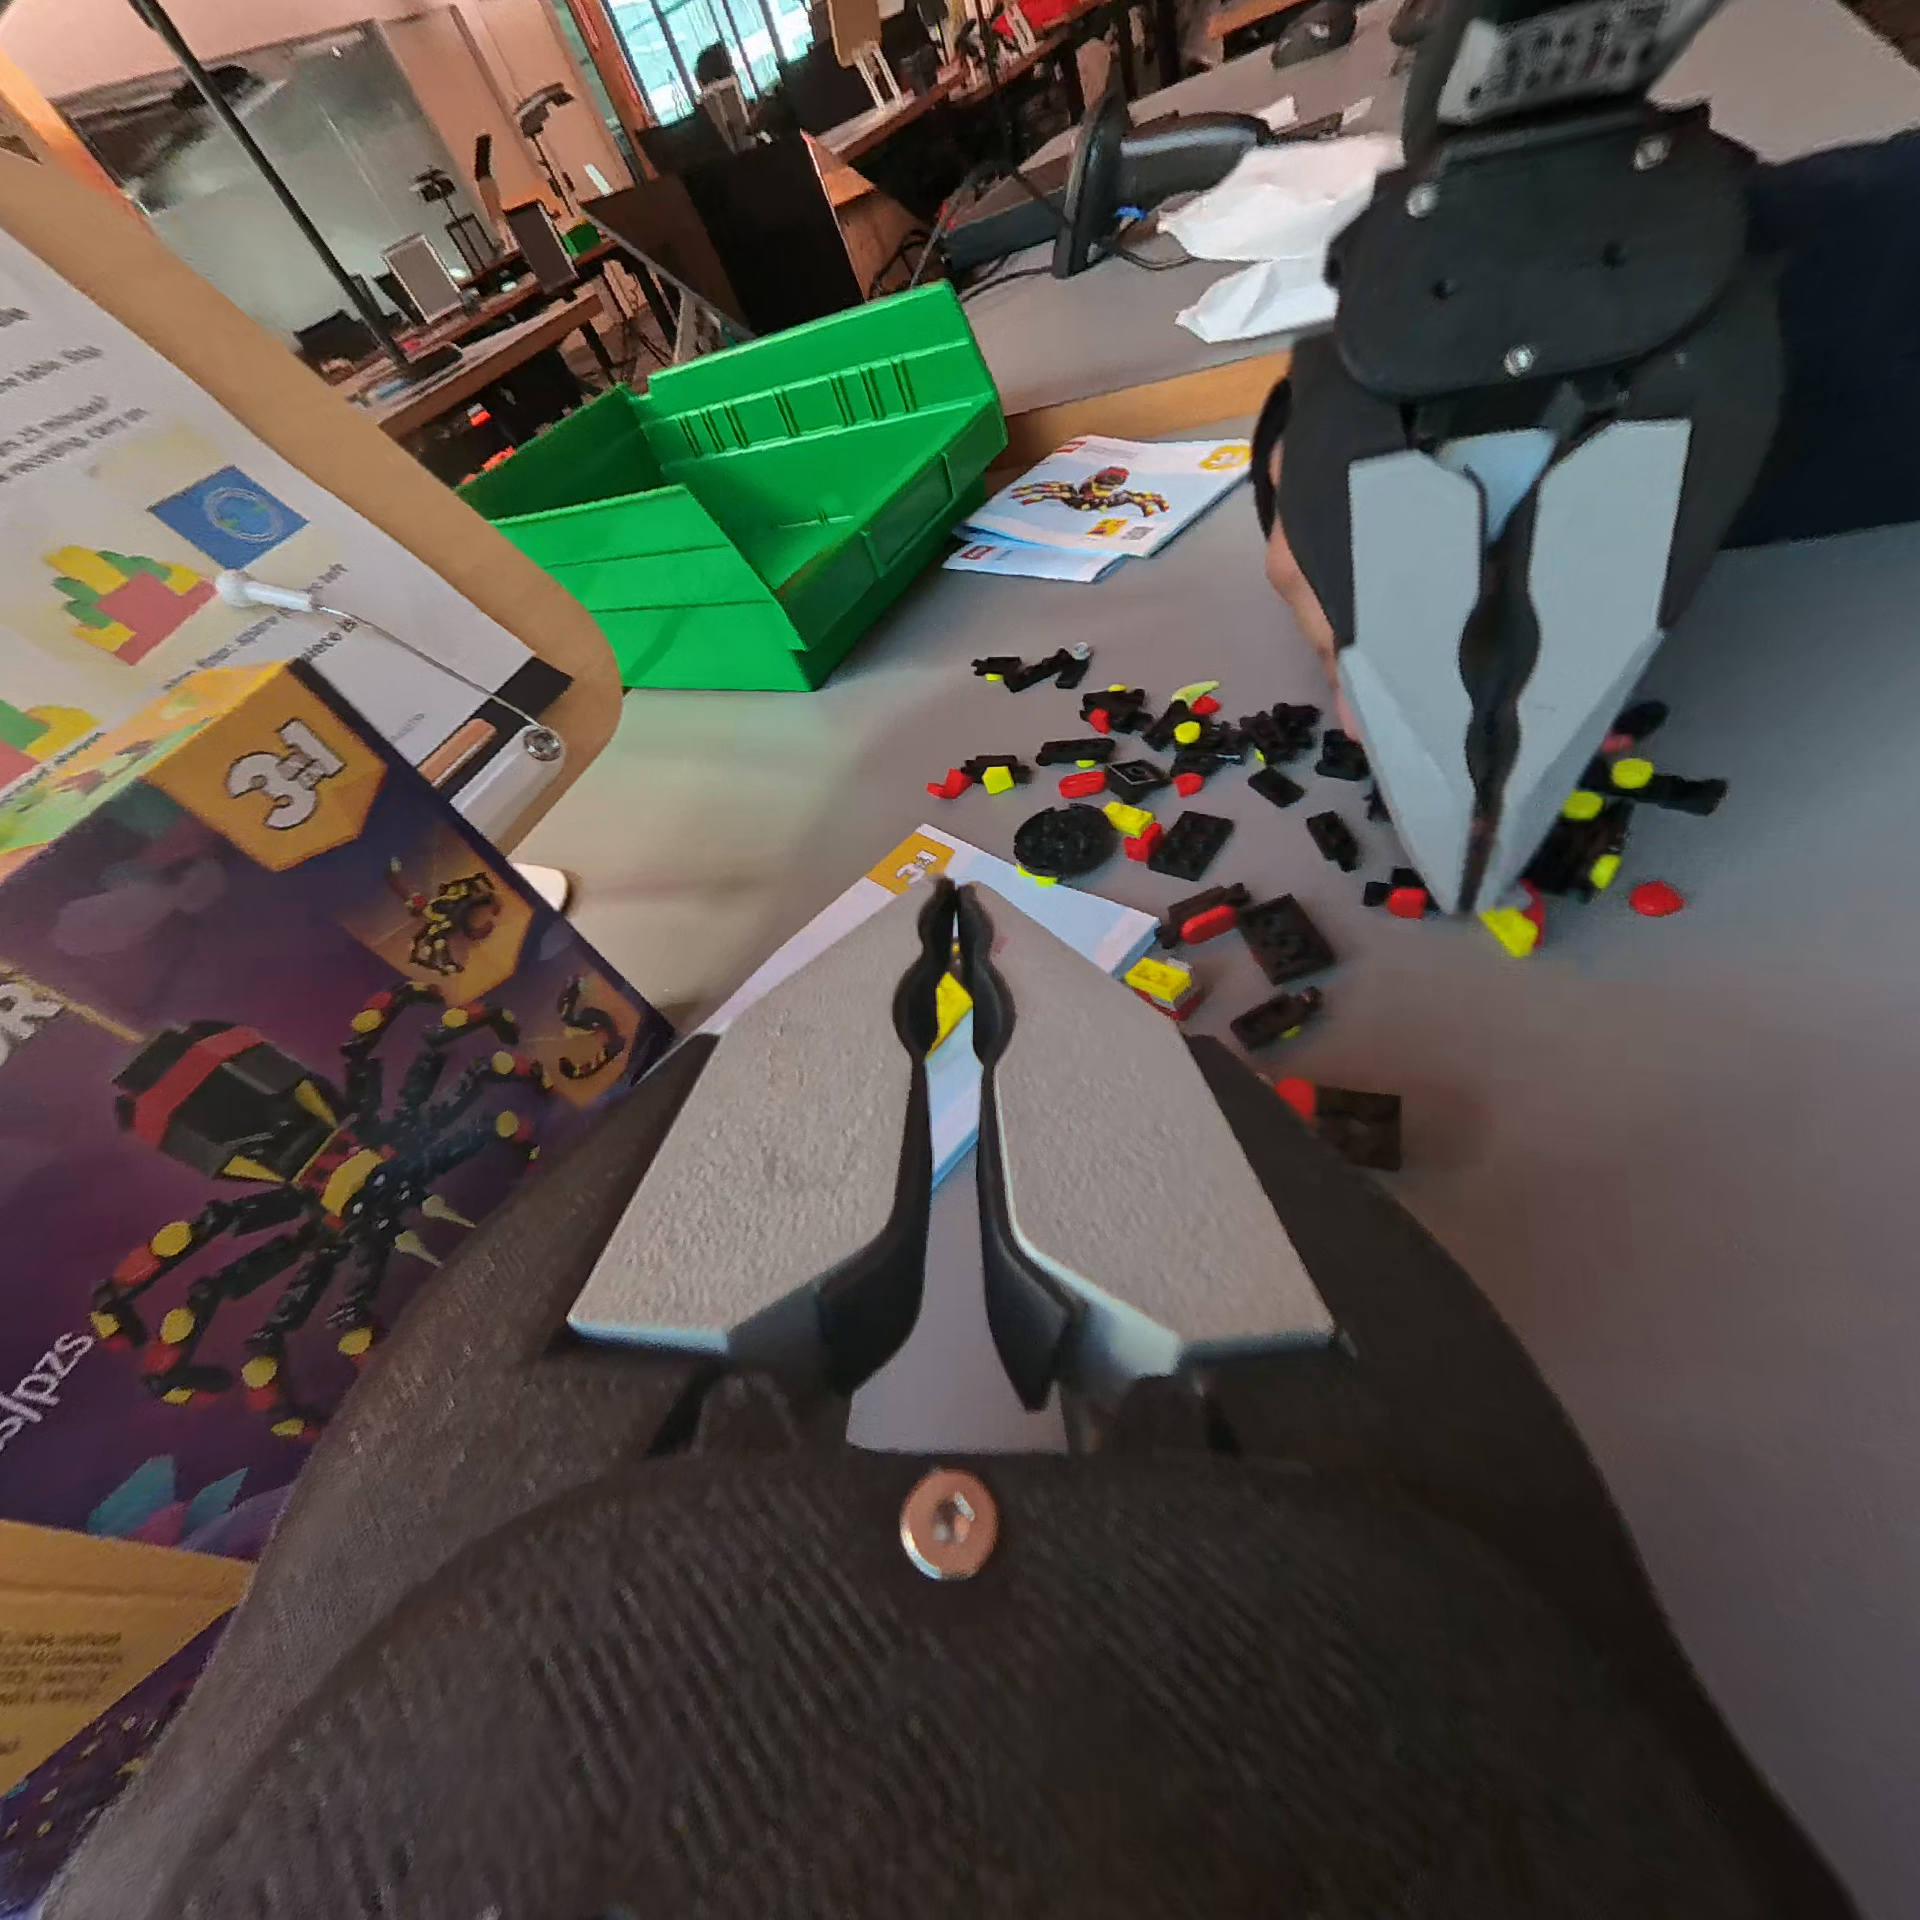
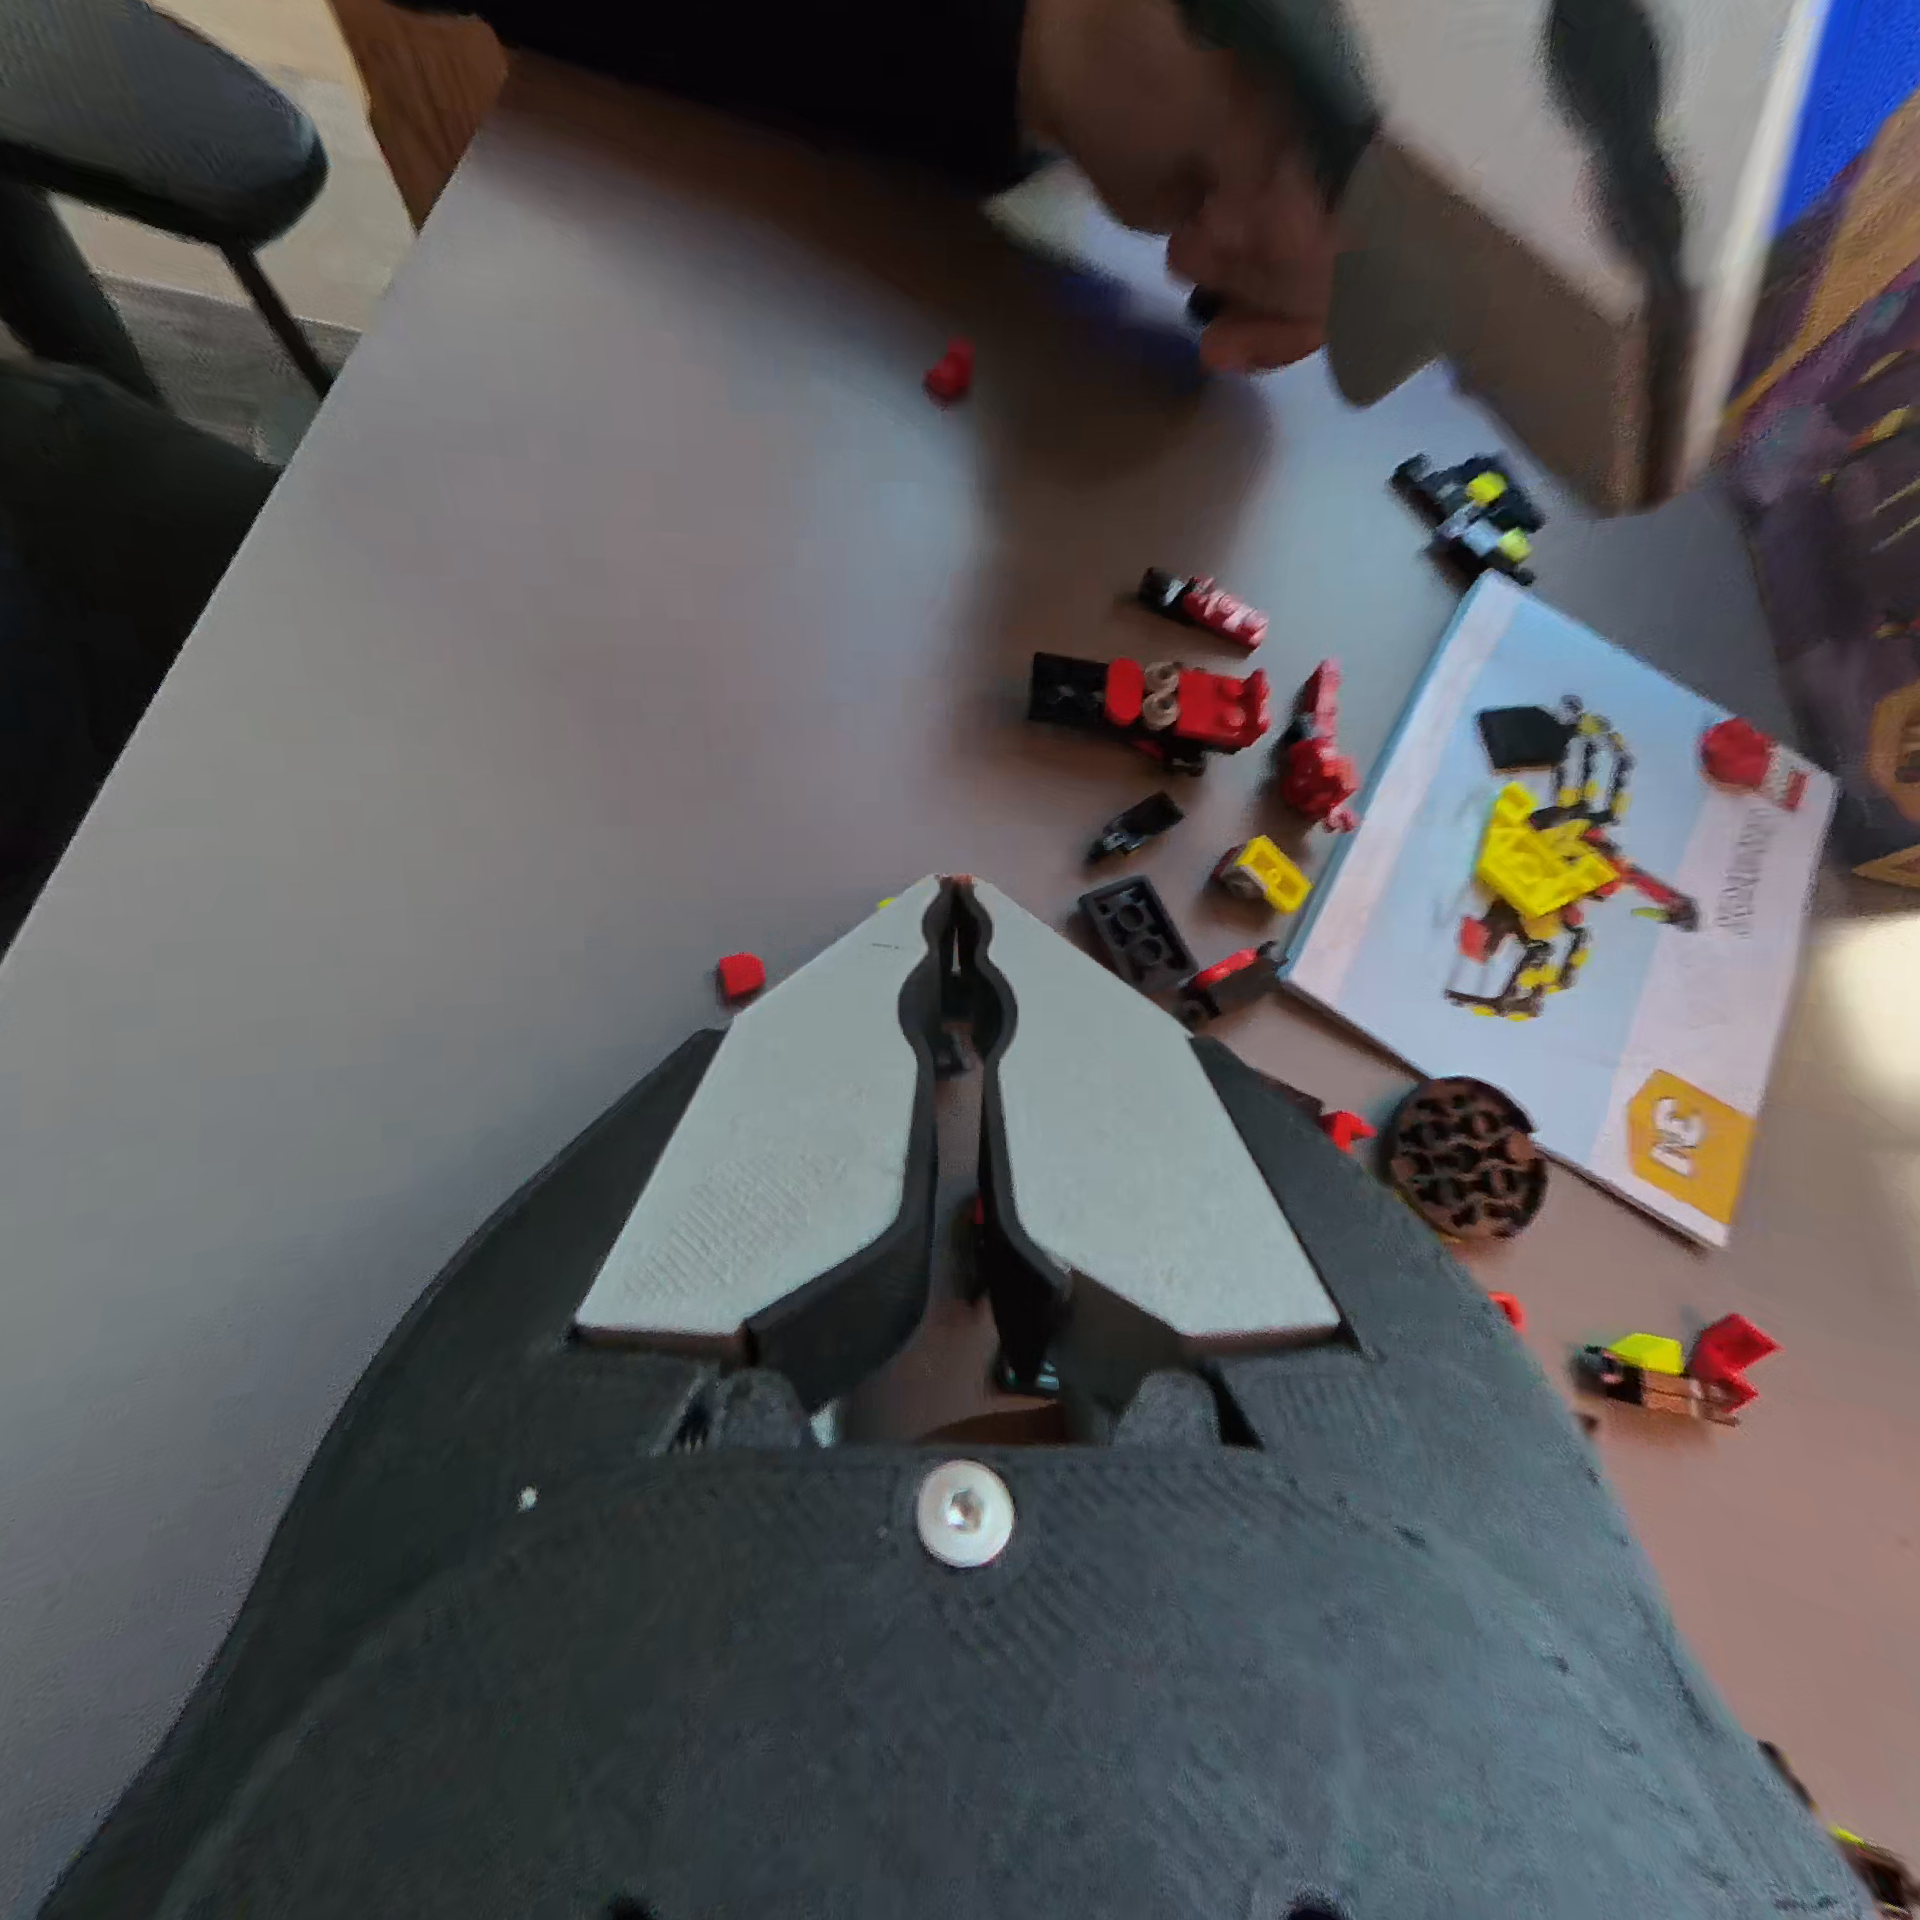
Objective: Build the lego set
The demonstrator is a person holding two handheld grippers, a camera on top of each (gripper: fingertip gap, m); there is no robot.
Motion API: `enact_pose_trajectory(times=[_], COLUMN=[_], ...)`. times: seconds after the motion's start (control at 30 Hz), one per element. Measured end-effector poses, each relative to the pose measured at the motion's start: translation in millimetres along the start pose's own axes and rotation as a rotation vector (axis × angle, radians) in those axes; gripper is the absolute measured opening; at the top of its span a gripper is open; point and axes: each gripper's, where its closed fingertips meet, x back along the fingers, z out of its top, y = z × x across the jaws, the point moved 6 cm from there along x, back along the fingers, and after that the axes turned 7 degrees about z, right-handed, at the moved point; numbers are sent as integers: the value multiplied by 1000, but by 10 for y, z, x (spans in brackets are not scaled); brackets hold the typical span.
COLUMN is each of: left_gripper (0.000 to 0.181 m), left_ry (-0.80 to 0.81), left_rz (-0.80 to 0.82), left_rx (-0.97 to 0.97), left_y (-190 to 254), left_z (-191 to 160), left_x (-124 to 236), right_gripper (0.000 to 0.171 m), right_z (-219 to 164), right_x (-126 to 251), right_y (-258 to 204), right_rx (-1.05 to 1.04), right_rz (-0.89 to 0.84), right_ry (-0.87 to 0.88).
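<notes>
Nearest our left lens is the left tool [image 1: 956, 904], two grey rough-textured wedge fingers in a black ribbed printed shell, pressed together at the tips. A small yellow piece [image 1: 951, 1003] shows in the gap behind them, though we cannot tell whether it is held or merely lies on the pale blue instruction booklet [image 1: 1081, 914] underneath. Our right tool [image 2: 956, 883], of the same build, is also drawn tight at the tips; something dark sits in its inner hollow, too unclear to name, so we cannot say it grips anything. In the left view its tips press down into the scatter of small black, red and yellow plastic lego pieces [image 1: 1184, 748] on the smooth grey surface [image 1: 1714, 1143].

Outward lie a black round studded plate [image 2: 1460, 1158], a partly joined red and black sub-assembly [image 2: 1153, 707], a glossy green plastic bin [image 1: 790, 499], and the purple cardboard set box [image 1: 270, 1091] printed with a spider model.

We judge the build to be early: most parts are loose, and we seem to be picking one from the pile. Next we would need a clean pinch on a single small piece without dragging its neighbours, then a lift clear.
</notes>
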Motion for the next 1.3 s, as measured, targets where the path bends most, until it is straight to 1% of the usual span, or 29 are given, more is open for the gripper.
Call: enact_pose_trajectory(times=[0.1,0.17,0.27,0.33,0.37,0.5,0.57,0.7,0.87,0.97,1.07,1.13,1.23,1.3], left_gripper=[0,0,0,0,0,0,0,0,0,0,0,0,0,0], left_ry=[7,1,-29,-69,-82,-121,-142,-123,-124,-126,-141,-135,-126,-118], left_rz=[7,5,58,90,100,184,219,279,294,314,362,375,394,391], left_rx=[-54,-74,-152,-180,-179,-101,-75,-51,-24,-12,17,47,96,120], left_y=[88,138,164,159,157,62,2,-80,-131,-162,-235,-276,-342,-366], left_z=[26,42,34,5,-7,-57,-84,-72,-78,-83,-102,-105,-111,-111], left_x=[-39,-55,-77,-105,-120,-196,-215,-206,-213,-204,-197,-179,-157,-159], right_gripper=[0,0,0,0,4,17,19,22,17,27,30,38,44,41], right_z=[120,114,47,14,9,-12,-15,5,69,101,176,200,162,157], right_x=[159,252,288,269,250,149,124,120,264,324,421,469,493,496], right_y=[135,239,249,289,309,291,303,388,492,591,764,851,951,957], right_rx=[-28,-49,-55,-66,-63,-21,-15,-13,34,14,-44,-120,-230,-239], right_rz=[-91,-176,-190,-228,-251,-270,-291,-360,-496,-560,-637,-617,-556,-555], right_ry=[185,230,207,165,146,60,40,47,166,230,379,476,503,504])
